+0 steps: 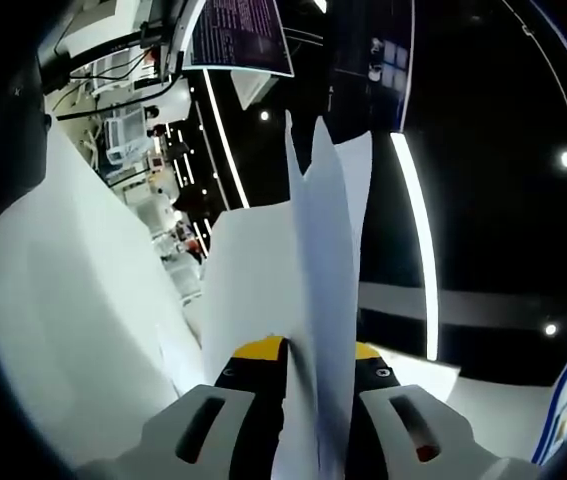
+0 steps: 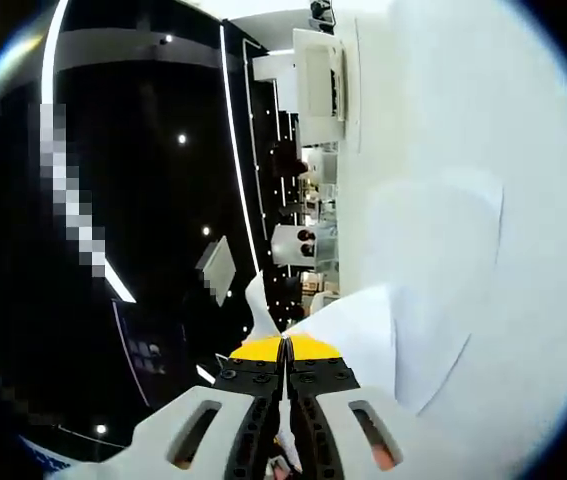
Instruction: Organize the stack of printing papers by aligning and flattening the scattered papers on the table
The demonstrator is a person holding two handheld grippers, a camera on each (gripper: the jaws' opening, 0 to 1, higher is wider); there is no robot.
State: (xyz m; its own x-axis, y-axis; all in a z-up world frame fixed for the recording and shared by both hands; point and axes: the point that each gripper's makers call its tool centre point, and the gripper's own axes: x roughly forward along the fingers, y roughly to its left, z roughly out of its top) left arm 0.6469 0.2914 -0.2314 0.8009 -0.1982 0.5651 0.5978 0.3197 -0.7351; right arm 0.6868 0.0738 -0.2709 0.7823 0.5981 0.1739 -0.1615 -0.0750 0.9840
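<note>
Left gripper view: the left tool (image 1: 308, 352) pinches the white papers (image 1: 325, 300) between its jaws, and the sheets stick up past the tips; right gripper view: the right tool (image 2: 284, 345) is squeezed shut on the papers' (image 2: 363, 330) edge; the white tabletop (image 2: 463, 150) lies beside them.

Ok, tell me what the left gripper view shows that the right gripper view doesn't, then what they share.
Left gripper view alone: the left tool clamps a sheaf of paper sheets standing edge-on between its jaws, with a dark monitor hanging at the top. Right gripper view alone: the right tool is closed on a paper's edge, with a white wall panel above. Both share yellow-tipped jaws, white paper on the table and a dark room with light strips.
</note>
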